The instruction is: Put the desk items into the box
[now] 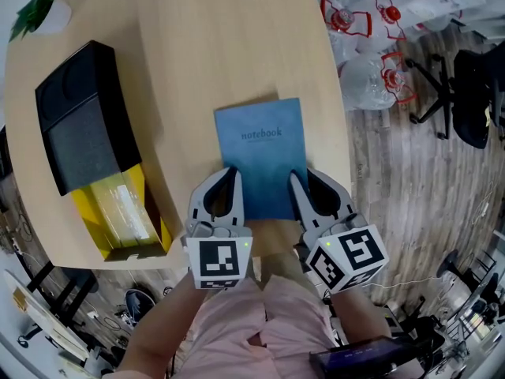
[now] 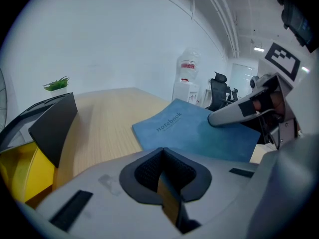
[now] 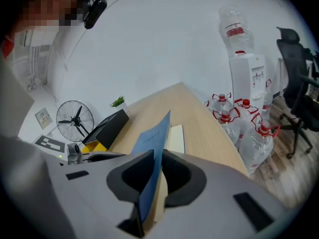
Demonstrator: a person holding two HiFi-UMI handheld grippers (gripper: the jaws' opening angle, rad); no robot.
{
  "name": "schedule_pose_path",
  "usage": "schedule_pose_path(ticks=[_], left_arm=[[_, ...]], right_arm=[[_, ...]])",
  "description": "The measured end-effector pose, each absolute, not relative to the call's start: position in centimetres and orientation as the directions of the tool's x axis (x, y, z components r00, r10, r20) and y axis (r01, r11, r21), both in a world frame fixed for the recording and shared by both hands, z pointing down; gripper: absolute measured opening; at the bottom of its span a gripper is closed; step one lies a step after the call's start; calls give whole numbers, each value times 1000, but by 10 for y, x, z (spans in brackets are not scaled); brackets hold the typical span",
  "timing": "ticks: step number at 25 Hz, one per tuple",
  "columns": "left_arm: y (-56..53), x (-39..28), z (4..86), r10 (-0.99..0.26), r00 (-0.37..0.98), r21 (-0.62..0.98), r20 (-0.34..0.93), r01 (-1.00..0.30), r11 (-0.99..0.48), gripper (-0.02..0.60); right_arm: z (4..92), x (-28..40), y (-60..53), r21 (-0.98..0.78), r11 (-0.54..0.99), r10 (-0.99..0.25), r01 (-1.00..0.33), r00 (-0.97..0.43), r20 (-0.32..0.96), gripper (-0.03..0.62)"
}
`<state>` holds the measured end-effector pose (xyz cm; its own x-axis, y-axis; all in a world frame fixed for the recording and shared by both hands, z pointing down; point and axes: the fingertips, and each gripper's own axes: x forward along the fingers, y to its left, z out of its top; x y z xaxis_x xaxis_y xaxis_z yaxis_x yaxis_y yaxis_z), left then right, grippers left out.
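Though over desk [image 1: 197,38], notebook [image 1: 264,156] within right hand-held gripper [image 1: 301,181]

The blue soft-cover notebook [image 1: 263,156] lies mid-frame in the head view, on the pale wooden desk [image 1: 197,46] near its lower edge. The black and yellow box [image 1: 95,148] lies at left, well apart. A small green potted plant [image 1: 35,10] stands upper left, and clear plastic water bottles [image 1: 367,54] sit on the floor upper right.
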<state>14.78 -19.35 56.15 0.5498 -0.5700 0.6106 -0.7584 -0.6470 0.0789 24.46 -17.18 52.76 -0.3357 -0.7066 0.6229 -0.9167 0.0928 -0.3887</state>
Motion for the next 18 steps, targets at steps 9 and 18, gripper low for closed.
schedule_pose_path(ticks=[9,18], left_arm=[[-182,137,547,-620,520,50,588,-788,-614,12],[-179,124,471,-745,474,-24,469,-837,-547,12]], right_arm=[[502,241,-173,-483,61,-750,-873,-360,555,31],[441,232,-182,-443,168,-807,-881,-381,451,29]])
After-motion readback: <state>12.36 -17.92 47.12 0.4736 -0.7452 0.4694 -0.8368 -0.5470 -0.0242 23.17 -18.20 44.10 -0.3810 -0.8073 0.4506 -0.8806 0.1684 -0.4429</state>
